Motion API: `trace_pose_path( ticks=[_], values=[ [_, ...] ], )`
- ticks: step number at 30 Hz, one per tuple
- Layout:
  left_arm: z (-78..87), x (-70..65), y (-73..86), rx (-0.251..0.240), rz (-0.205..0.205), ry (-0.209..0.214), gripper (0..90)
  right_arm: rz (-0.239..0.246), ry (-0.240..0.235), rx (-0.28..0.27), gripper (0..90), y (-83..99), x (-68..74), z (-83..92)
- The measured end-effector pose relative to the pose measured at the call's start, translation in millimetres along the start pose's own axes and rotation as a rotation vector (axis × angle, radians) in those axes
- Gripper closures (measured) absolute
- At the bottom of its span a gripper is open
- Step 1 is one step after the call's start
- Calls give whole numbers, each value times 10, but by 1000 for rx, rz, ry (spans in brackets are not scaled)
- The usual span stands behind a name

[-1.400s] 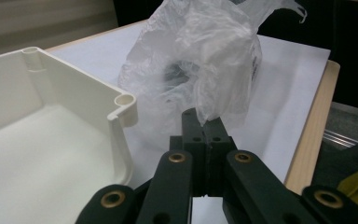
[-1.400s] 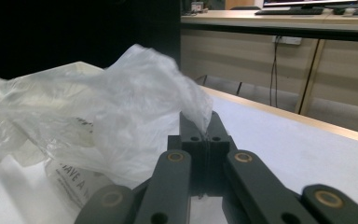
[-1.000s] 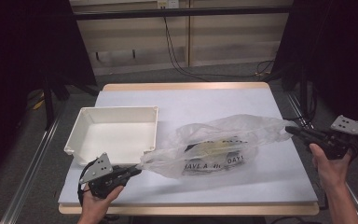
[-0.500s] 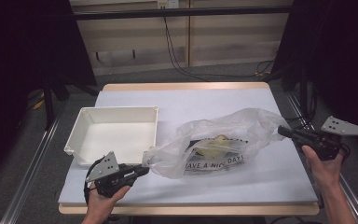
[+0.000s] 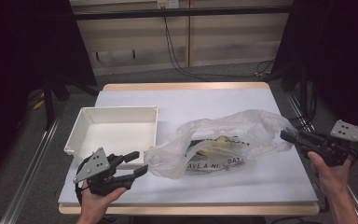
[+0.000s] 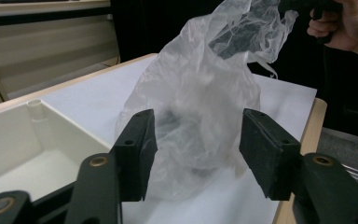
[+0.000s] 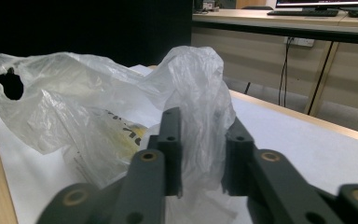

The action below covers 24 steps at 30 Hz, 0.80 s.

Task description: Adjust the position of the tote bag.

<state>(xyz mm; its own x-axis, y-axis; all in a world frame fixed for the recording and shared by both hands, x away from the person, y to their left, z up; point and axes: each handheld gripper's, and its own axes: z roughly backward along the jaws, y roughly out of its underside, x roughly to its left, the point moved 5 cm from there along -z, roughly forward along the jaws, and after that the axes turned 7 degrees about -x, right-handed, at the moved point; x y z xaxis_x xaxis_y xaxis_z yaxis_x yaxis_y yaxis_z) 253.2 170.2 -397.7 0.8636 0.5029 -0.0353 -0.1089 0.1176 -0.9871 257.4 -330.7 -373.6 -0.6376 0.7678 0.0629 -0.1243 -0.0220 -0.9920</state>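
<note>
A clear plastic bag (image 5: 223, 142) with printed lettering and a yellowish item inside lies on the white table (image 5: 205, 100), just right of an empty white tray (image 5: 114, 128), as a person works it with two handheld grippers. The left gripper (image 5: 137, 164), near the bag's left end and just in front of the tray, has just been opening, and its jaws stand apart with the bag ahead of them and nothing pressed between them. At the bag's right end, the right gripper (image 7: 200, 154) has just been opening too, its jaws narrow, with a bunched fold of the film between its pads (image 7: 170, 140).
</note>
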Motion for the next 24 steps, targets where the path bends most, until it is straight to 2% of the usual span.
trace_pose_path(
  ticks=[3,5,7,9,10,11,14,17,18,21,22,23,24],
  values=[
    [-44,-29,-75,-7,-10,22,433,-7,17,-6,680,-20,9,67],
    [-58,-32,-94,-8,-20,32,423,-5,28,-12,606,-29,11,110],
    [-85,-32,-159,-20,-25,33,420,-4,46,-14,598,-39,11,150],
    [-97,-28,-194,-17,-29,22,418,0,40,-13,584,-42,14,170],
    [-116,-30,-225,-27,-32,46,417,-2,48,-17,571,-51,23,190],
    [-137,-38,-258,-34,-38,50,416,2,47,-20,564,-57,28,202],
    [-255,-65,-369,-45,-37,78,407,5,64,-33,527,-94,65,230],
    [-343,-53,-405,-40,-31,73,407,9,66,-48,510,-136,70,238],
    [-396,-49,-417,-42,-23,89,407,9,73,-54,498,-165,63,243],
    [-609,-67,-466,-19,-37,132,395,11,73,-62,522,-186,78,242],
    [-655,-74,-481,-11,-38,146,394,9,48,-70,565,-191,110,229],
    [-655,-74,-481,-11,-38,146,394,9,48,-70,565,-191,110,229],
    [-717,-73,-500,3,-57,136,394,10,25,-68,596,-189,154,212]
  ],
)
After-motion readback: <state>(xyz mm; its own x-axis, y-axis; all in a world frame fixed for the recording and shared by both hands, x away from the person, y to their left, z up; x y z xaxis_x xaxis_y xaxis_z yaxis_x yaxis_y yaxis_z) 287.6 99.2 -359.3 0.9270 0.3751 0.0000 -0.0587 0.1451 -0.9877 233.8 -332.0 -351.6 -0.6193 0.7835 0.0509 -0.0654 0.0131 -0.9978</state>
